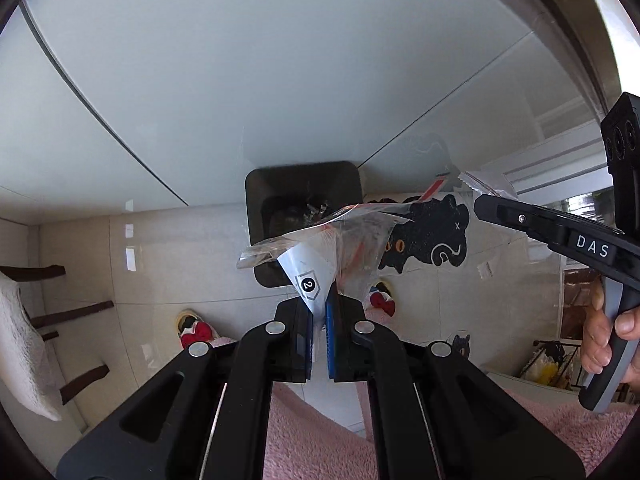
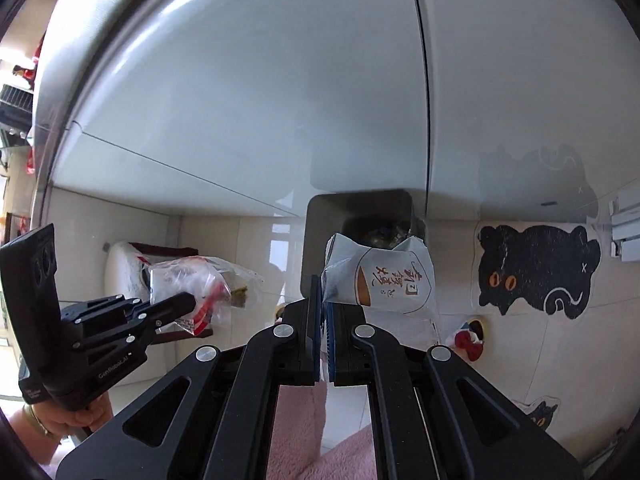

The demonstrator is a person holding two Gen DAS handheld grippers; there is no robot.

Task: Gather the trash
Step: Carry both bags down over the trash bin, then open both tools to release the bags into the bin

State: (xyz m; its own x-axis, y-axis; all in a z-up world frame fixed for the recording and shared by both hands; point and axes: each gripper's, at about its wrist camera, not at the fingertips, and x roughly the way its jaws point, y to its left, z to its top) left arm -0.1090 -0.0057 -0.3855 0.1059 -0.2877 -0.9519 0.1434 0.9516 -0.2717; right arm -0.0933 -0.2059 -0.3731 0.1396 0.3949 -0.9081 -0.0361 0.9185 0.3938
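Both tongs pinch trash: your left tongs (image 1: 319, 320) hold a clear wrapper (image 1: 340, 236), your right tongs (image 2: 323, 320) a white packet (image 2: 384, 276). At twelve o'clock sits the bin (image 1: 304, 216). Let go early and light wrappers may float past it.

We see a glossy white cabinet front (image 2: 248, 92) above the pale tiled floor (image 2: 516, 340), a black cat sticker (image 2: 536, 268) beneath it.

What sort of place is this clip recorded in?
Most likely a home, perhaps a kitchen: glossy beige floor tiles, a black cat-shaped floor mat, a dark square trash bin against large white glossy doors, and red-bowed slippers.
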